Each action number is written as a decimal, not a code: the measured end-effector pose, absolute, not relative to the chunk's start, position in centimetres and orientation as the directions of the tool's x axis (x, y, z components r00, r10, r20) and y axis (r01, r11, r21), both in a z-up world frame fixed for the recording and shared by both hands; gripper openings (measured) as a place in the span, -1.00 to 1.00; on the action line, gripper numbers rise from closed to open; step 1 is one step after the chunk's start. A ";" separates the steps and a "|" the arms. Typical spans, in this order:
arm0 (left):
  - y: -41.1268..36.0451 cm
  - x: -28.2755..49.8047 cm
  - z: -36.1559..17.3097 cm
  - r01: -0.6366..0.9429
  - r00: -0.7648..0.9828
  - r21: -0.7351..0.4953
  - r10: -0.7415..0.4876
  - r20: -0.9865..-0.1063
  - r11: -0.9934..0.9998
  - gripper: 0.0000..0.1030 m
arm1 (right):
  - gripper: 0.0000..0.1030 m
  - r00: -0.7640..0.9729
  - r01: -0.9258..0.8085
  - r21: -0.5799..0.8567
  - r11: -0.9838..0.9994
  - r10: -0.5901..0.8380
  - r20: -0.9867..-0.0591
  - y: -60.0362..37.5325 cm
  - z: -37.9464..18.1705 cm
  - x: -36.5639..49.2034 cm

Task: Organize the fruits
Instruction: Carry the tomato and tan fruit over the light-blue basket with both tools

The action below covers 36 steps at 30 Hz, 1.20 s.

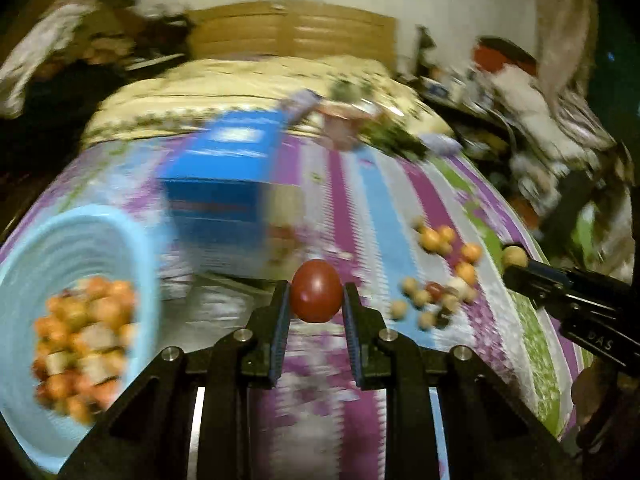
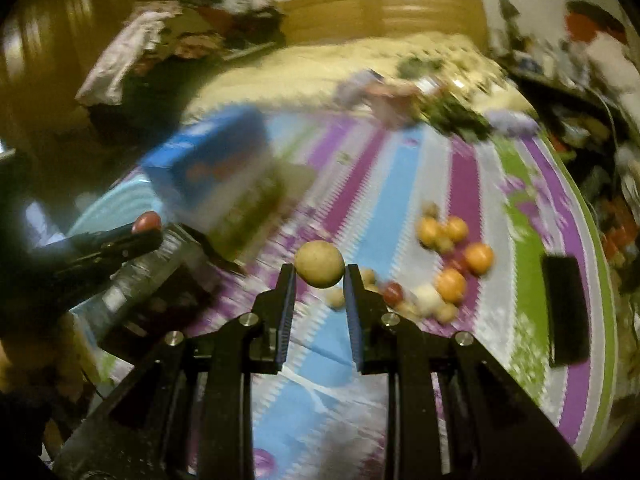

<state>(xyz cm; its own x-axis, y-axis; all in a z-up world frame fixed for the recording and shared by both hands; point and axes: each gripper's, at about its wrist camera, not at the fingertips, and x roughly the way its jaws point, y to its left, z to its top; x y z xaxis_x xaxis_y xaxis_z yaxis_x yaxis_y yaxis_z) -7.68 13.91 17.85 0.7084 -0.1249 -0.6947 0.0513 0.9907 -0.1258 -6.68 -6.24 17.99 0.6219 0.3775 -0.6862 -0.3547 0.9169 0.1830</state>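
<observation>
My left gripper (image 1: 316,292) is shut on a dark red round fruit (image 1: 316,290), held above the striped bedspread. In the left wrist view a light blue bowl (image 1: 48,236) at the left holds several orange and pale fruits (image 1: 82,340). Loose fruits (image 1: 440,276) lie scattered on the bedspread to the right. My right gripper (image 2: 320,274) is shut on a tan round fruit (image 2: 319,263); it shows at the right edge of the left wrist view (image 1: 516,260). The left gripper with its red fruit (image 2: 147,222) appears at the left of the right wrist view. Loose fruits (image 2: 452,264) lie right of my right gripper.
A blue box (image 1: 224,184) stands on the bedspread behind the bowl and is also seen in the right wrist view (image 2: 208,164). A black flat object (image 2: 566,308) lies near the bed's right edge. Clothes and clutter (image 1: 360,120) sit farther back near the wooden headboard (image 1: 292,32).
</observation>
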 end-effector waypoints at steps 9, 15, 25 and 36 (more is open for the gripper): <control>25.1 -10.3 20.3 -0.170 0.721 -0.158 0.014 -0.693 0.973 -0.51 | -0.52 0.556 -0.514 0.181 0.838 0.486 -0.674 4.1 22.2 -5.7; 31.3 -12.1 21.0 -0.259 0.713 -0.195 0.051 -0.700 0.946 -0.51 | -0.52 0.474 -0.591 0.204 0.781 0.540 -0.695 10.4 23.2 -5.1; 39.1 -13.9 19.4 -0.360 0.647 -0.259 0.040 -0.762 0.896 -0.51 | -0.52 0.292 -0.673 0.239 0.700 0.549 -0.784 19.8 21.9 -3.8; 43.6 -14.4 16.4 -0.418 0.591 -0.293 0.012 -0.806 0.860 -0.50 | -0.52 0.157 -0.679 0.259 0.687 0.480 -0.863 23.8 19.2 -2.9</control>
<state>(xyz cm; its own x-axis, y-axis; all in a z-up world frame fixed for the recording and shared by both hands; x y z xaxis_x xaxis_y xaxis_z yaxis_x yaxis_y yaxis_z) -14.42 43.65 16.40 0.5911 0.0123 -0.8065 -0.4181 0.8598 -0.2933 -2.88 23.77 19.17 0.1565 0.4800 -0.8632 -0.6786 0.6872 0.2591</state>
